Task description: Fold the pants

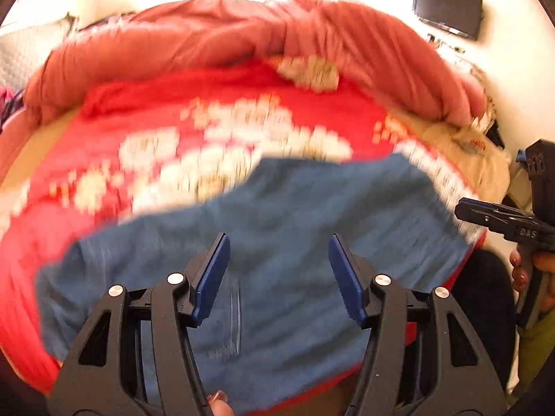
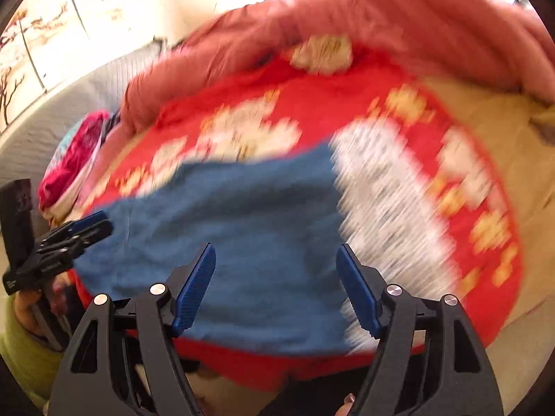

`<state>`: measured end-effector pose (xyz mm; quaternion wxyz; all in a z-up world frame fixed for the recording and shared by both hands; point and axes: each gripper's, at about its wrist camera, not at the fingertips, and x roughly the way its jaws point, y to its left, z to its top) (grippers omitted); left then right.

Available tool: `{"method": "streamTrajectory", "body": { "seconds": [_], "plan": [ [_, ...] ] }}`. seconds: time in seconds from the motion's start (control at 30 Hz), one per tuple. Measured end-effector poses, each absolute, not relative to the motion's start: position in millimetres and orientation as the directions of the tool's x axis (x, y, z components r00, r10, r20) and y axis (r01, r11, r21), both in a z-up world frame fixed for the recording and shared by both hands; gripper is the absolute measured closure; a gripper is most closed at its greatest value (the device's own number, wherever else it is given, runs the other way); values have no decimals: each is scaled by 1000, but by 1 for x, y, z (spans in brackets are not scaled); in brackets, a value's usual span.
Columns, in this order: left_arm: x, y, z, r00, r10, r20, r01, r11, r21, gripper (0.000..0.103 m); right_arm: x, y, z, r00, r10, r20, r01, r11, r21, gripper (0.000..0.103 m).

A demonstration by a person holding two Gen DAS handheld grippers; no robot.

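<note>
The blue pants [image 1: 277,242] lie in a flat folded block on a red blanket with white flower patches [image 1: 173,138]; both views are motion-blurred. The pants also show in the right wrist view [image 2: 242,235]. My left gripper [image 1: 279,270] is open and empty, hovering above the pants' near part. My right gripper [image 2: 275,284] is open and empty above the pants' near right edge. The right gripper shows at the right edge of the left wrist view [image 1: 461,209]. The left gripper shows at the left of the right wrist view [image 2: 104,223].
A salmon-pink duvet [image 1: 225,41] is bunched along the far side of the bed. A beige sheet [image 2: 503,131] shows to the right of the blanket. Pink clothes [image 2: 76,159] lie at the far left. A dark screen [image 1: 447,8] hangs on the wall.
</note>
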<state>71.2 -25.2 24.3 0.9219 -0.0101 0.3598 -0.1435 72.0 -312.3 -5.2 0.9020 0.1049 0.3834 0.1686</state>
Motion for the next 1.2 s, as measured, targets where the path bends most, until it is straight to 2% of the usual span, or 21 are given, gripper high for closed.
{"method": "streamTrajectory", "body": {
  "seconds": [0.13,0.27,0.37,0.43,0.53,0.73,1.0,1.03,1.1,1.17,1.2],
  "plan": [
    [109,-24,43,683,-339,-647,266,940,-211,51,104,-347,24,696,324,-641,-175,942,286,32],
    [153,-31,42,651,-356,-670,275,934,-230,51,144,-374,28,671,323,-667,-140,939,314,33],
    [182,-31,27,597,-366,-713,274,929,-247,51,174,-387,19,637,322,-700,-120,939,323,36],
    [198,-27,13,563,-361,-744,260,931,-256,51,190,-391,9,607,329,-724,-104,935,338,43],
    [213,-18,-6,521,-386,-762,241,922,-302,51,219,-391,-12,536,379,-754,-97,915,391,51],
    [230,-18,-33,445,-437,-782,253,899,-359,54,245,-373,-43,437,416,-798,-103,904,416,60],
    [240,-30,-49,420,-439,-794,267,896,-355,54,240,-370,-56,431,439,-788,-121,894,432,60],
    [240,-33,-50,415,-448,-792,271,892,-363,54,238,-369,-56,429,443,-787,-134,893,430,64],
    [238,-40,-51,411,-442,-798,277,894,-353,58,234,-368,-54,419,472,-776,-158,879,450,74],
    [237,-44,-51,398,-456,-796,282,886,-367,78,223,-367,-50,434,488,-757,-192,872,451,80],
    [236,-44,-51,391,-467,-793,282,881,-380,83,218,-366,-47,447,492,-747,-207,869,449,82]
  ]
}}
